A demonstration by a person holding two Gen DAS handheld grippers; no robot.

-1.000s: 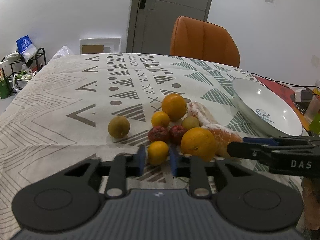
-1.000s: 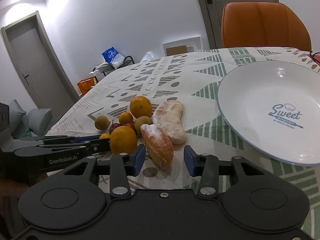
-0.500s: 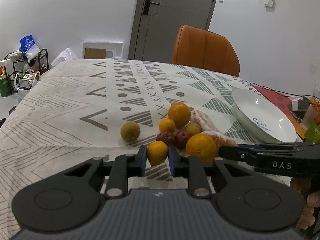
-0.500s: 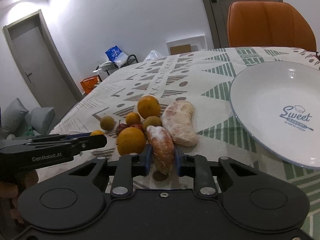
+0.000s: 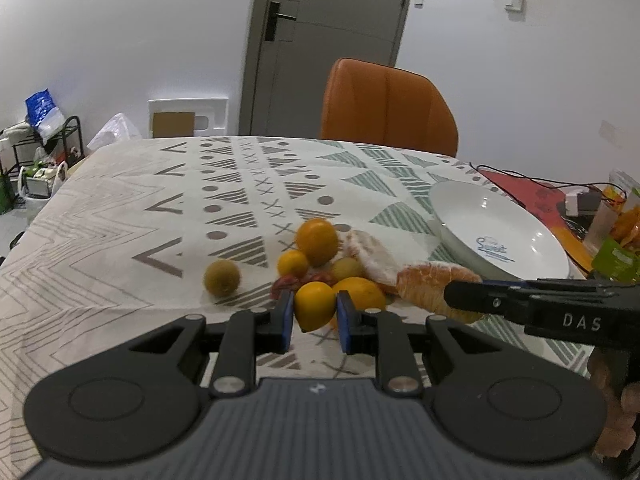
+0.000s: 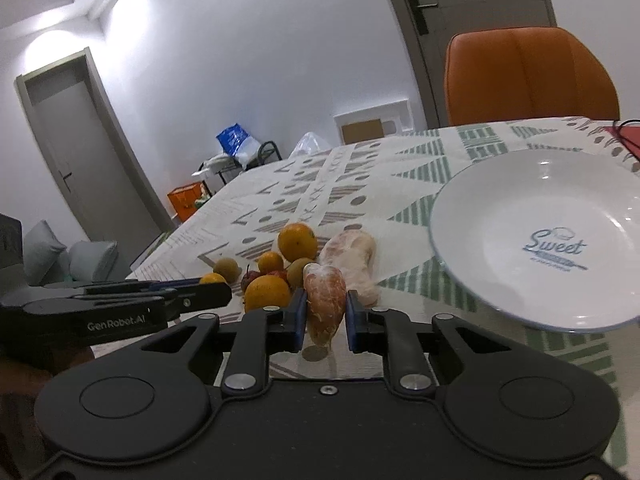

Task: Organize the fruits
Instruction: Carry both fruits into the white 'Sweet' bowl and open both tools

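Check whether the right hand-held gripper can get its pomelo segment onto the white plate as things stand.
Probably yes. The right hand-held gripper is shut on the pomelo segment, and the white plate lies just to its right, bare, with nothing between.

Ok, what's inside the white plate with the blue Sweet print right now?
Nothing: the white plate holds no fruit, only its blue print. Its far right edge runs out of the right wrist view.

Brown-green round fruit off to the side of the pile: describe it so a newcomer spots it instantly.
On the patterned tablecloth, find the fruit pile left of the white plate. The brown-green fruit sits alone on the pile's left, touching nothing; it is dull and rough-looking, where its neighbours are glossy orange.
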